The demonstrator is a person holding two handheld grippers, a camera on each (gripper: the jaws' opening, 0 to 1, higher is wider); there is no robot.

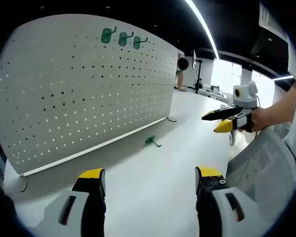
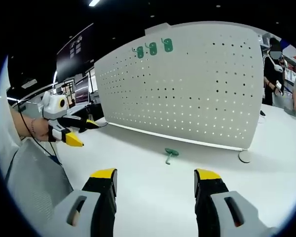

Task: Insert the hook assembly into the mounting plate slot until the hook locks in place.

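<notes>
Standing upright on the white surface point(image 1: 153, 182): a white perforated board point(image 1: 84, 94), the landmark here. Mounted near its top edge, three green hooks point(image 1: 122, 38) in a row, just beside one another. Lying flat on the surface just in front of the board's lower edge, apart from it: one loose green hook point(image 1: 152, 141), touched by nothing. Left tool point(image 1: 150, 180) spread wide, empty, well back from the board. Right tool point(image 2: 154, 180) likewise wide and empty, aimed at the loose hook from well back. Off to one side of the board, raised above the surface, each tool held by a hand point(image 1: 264, 118) in the other's view.
</notes>
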